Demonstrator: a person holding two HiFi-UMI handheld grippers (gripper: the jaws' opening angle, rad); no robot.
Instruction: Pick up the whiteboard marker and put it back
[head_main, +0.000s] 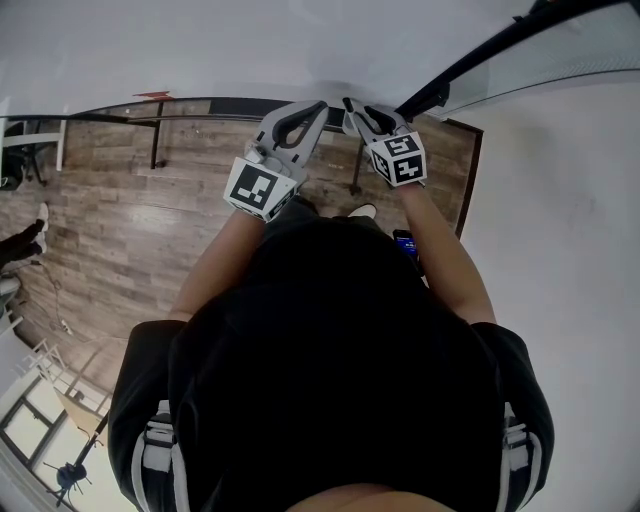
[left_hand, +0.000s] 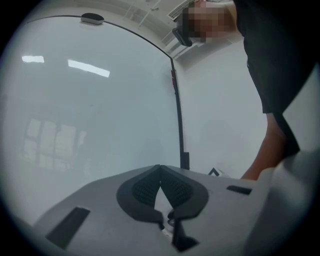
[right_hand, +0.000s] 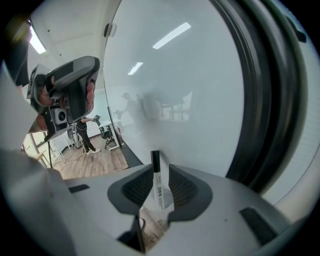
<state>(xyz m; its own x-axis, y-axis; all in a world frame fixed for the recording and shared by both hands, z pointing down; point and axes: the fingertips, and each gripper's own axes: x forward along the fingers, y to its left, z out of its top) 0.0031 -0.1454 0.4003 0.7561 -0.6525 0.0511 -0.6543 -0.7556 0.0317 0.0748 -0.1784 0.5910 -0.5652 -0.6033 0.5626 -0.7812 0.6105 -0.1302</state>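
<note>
The whiteboard marker (right_hand: 159, 189), a white barrel with a black cap, stands between the pads of my right gripper (right_hand: 160, 171), cap end toward the whiteboard (right_hand: 175, 85). A narrow gap shows on each side of the barrel, so the jaws are open around it. My left gripper (left_hand: 160, 168) points level at the board, its pads meeting at the tips with nothing between them. In the head view both grippers are held up side by side at the board's lower edge, left gripper (head_main: 300, 120) and right gripper (head_main: 366, 116). The marker is hidden in that view.
The board's thick black frame (right_hand: 272, 100) curves close on the right. Its dark lower rail (head_main: 200, 104) and a stand leg (head_main: 157, 140) sit over the wooden floor (head_main: 120, 230). Another person (right_hand: 84, 131) stands far off by office chairs.
</note>
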